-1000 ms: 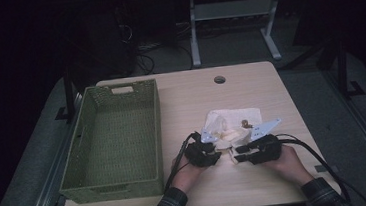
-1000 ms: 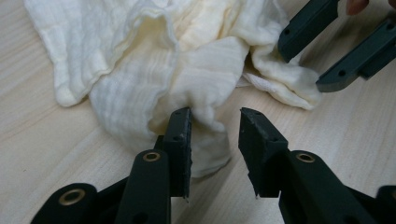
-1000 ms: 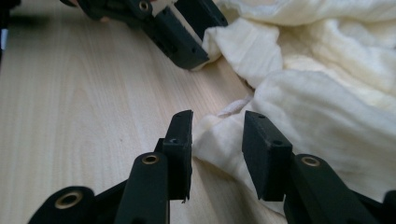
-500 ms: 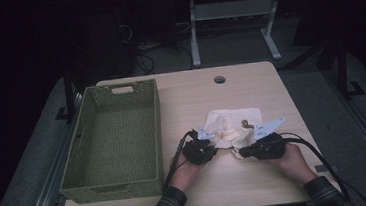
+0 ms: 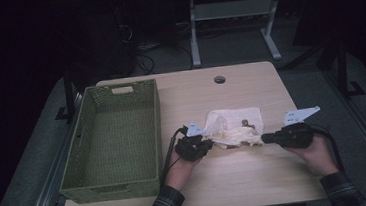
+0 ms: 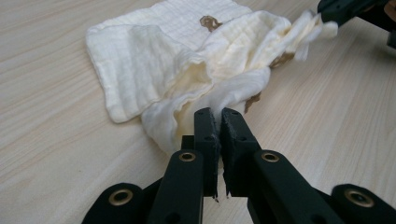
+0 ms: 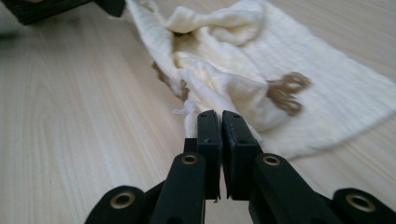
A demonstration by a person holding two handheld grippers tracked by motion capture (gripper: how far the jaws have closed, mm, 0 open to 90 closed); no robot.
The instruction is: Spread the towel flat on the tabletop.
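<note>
A cream cloth [image 5: 235,123] with brown tassels lies rumpled on the wooden table [image 5: 257,176]. My left gripper [image 5: 208,142] pinches the cloth's near left edge. Its jaws have just been closing, and in the left gripper view the fabric [image 6: 154,60] bunches between the shut jaws of that gripper [image 6: 215,114]. My right gripper [image 5: 265,138] grips the near right edge. In the right gripper view a thin fold of the cloth [image 7: 280,56] runs into the closed tips of that gripper [image 7: 215,115]. The cloth's front edge is stretched between the two grippers, slightly lifted.
A green woven basket [image 5: 157,130] stands on the left part of the table, close to my left hand. A round cable hole [image 5: 219,79] sits near the far edge. Bare wood lies in front of the cloth.
Both grippers closed on the cloth's near edge. The right gripper then moved to the right, drawing that edge out sideways; the left gripper stayed about where it was.
</note>
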